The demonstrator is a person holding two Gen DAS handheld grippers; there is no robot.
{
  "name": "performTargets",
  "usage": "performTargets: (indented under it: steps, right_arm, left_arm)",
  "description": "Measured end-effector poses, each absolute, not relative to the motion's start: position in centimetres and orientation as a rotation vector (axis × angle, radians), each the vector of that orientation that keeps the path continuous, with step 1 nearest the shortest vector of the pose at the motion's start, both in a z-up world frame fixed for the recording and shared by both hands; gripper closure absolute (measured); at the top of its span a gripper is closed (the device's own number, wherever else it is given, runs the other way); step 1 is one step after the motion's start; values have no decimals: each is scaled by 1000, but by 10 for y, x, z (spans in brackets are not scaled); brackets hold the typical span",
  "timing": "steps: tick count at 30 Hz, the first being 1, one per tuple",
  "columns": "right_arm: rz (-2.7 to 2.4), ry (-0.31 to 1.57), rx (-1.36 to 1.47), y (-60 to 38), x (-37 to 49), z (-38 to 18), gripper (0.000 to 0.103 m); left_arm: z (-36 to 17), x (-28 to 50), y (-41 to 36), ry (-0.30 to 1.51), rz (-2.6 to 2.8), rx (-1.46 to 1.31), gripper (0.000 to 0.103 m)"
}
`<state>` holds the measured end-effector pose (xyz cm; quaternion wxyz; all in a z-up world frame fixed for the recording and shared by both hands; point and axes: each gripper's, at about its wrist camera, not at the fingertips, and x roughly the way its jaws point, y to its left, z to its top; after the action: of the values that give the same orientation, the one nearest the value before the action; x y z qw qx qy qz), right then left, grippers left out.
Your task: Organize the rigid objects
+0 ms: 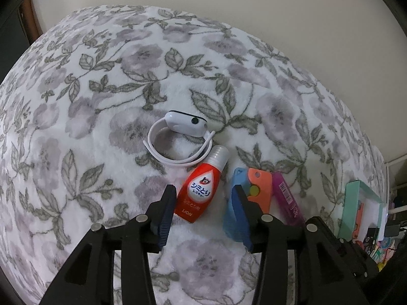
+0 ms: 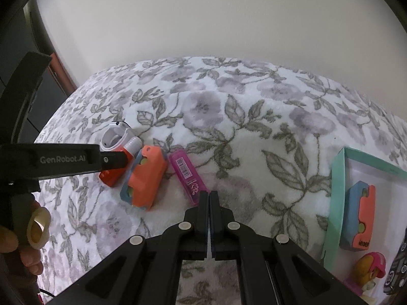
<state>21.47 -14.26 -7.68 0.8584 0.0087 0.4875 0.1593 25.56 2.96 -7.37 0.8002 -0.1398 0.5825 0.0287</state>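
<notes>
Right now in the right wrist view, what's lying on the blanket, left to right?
White wristband device → red bottle → orange-and-blue toy → pink case → teal box lid.

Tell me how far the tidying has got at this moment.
Done: a blue-and-orange block already lies in the teal box. In hand: nothing; the left gripper stands open around the red bottle, the right gripper is shut and empty. Left: bottle, white band, another orange-blue block, pink case.
</notes>
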Motion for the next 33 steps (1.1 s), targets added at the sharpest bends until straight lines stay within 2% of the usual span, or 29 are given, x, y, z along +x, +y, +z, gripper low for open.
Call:
performTargets:
  steps: [14,15,17,18,19,33]
  right_arm:
    - [333,1036,19,-141,216,-81,101]
    - [330,1037,19,-141,216,-82,98]
    - [325,1035,17,-142,216,-82,79]
    - [318,1031,16,-142,216,-82,56]
    - [307,1020,14,-142,215,-81,43]
    - [296,997,-103,-124,217,-84,42]
  left_arm:
    - [-78,256,28,1259,54,-298,52]
    - [-78,256,29,1261,55,-300,52]
    - [-78,255,30,1263,55,-305,52]
    - [-78,255,31,1263,56,-307,52]
    - [-79,255,31,1264,56,-308,52]
    - [-87,257,32,1289,72,-283,52]
